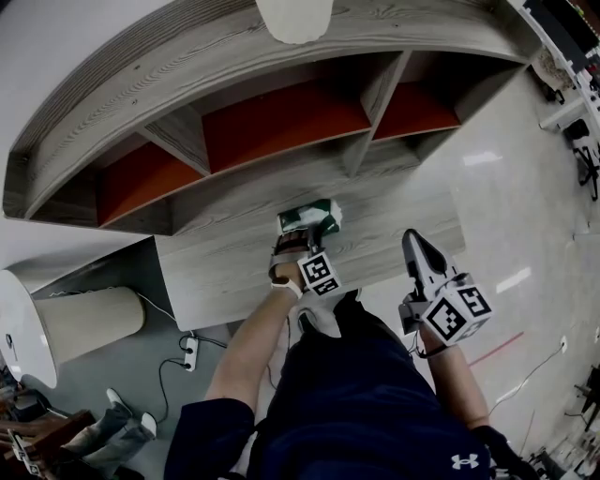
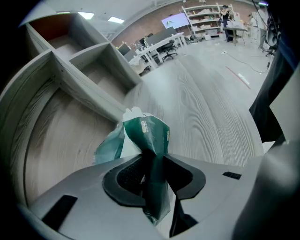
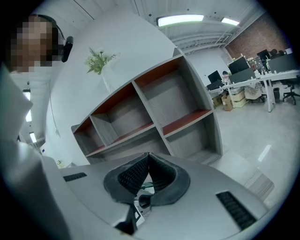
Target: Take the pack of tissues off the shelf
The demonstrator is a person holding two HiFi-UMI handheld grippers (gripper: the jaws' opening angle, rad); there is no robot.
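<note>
A green pack of tissues point(image 1: 311, 217) hangs just above the low wooden top point(image 1: 225, 272) in front of the grey shelf unit with red backs point(image 1: 281, 127). My left gripper point(image 1: 296, 242) is shut on it. In the left gripper view the dark pads pinch the crumpled green wrapper point(image 2: 151, 133) at its near end, between the fingertips of that gripper point(image 2: 152, 164). The shelf compartments point(image 2: 84, 89) lie behind it. My right gripper point(image 1: 418, 251) is held to the right over the wooden top's corner, jaws together with nothing in them. Its view shows the tips touching point(image 3: 148, 158) with the shelf point(image 3: 154, 105) beyond.
A beige cylinder point(image 1: 89, 323) and a power strip point(image 1: 190, 353) are on the floor at the left. A pale round object point(image 1: 293, 19) sits on the shelf's top. Office desks and chairs point(image 2: 159, 44) stand far off. The person's legs fill the lower middle of the head view.
</note>
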